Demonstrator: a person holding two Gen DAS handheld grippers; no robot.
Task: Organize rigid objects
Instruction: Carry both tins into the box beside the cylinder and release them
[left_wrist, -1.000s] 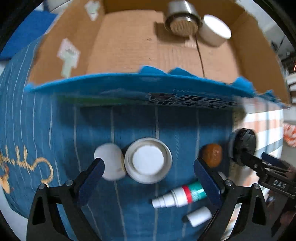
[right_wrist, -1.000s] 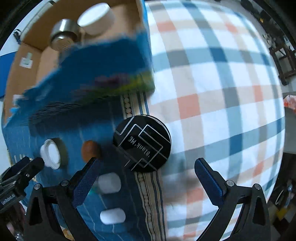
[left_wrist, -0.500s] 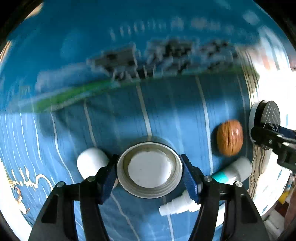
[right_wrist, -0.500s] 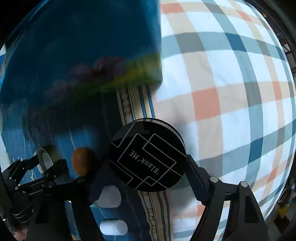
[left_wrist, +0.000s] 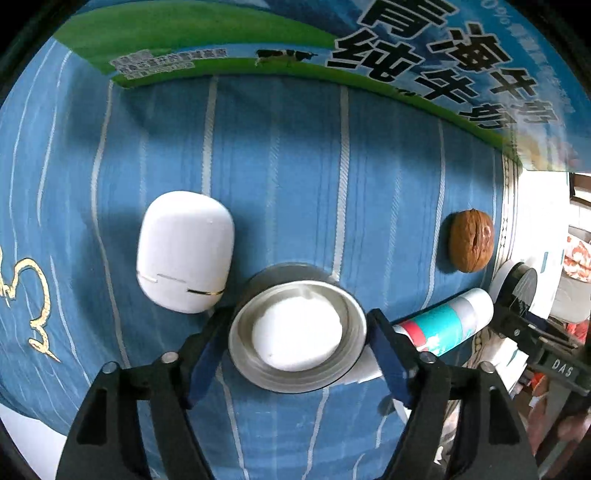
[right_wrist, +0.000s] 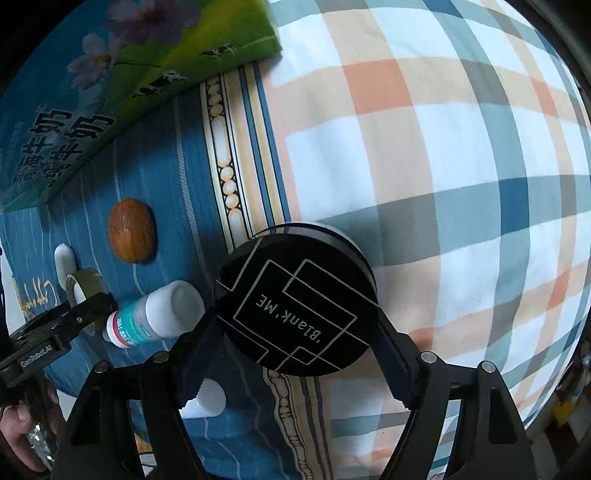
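A round silver jar with a white inside (left_wrist: 297, 334) sits between the blue pads of my left gripper (left_wrist: 297, 332). The pads touch its sides while the jaws are opening a little. A black round tin marked "Blank ME" (right_wrist: 295, 306) is between the pads of my right gripper (right_wrist: 299, 314), which touch its rim; these jaws are opening slightly too. On the blue striped cloth (left_wrist: 277, 166) lie a white oval case (left_wrist: 184, 251), a walnut (left_wrist: 471, 240) and a white-and-teal tube (left_wrist: 439, 325). The jar hides the tube's tip.
The printed side of a blue-green milk carton box (left_wrist: 369, 44) rises along the far edge. A plaid cloth (right_wrist: 443, 147) spreads to the right of the tin. A small white cap (right_wrist: 208, 398) lies under the right gripper's left finger. A person's hand (right_wrist: 18, 424) shows at lower left.
Both grippers came down close over the cloth, and the box's open top left view. The left jaws narrowed around the jar, the right around the black tin.
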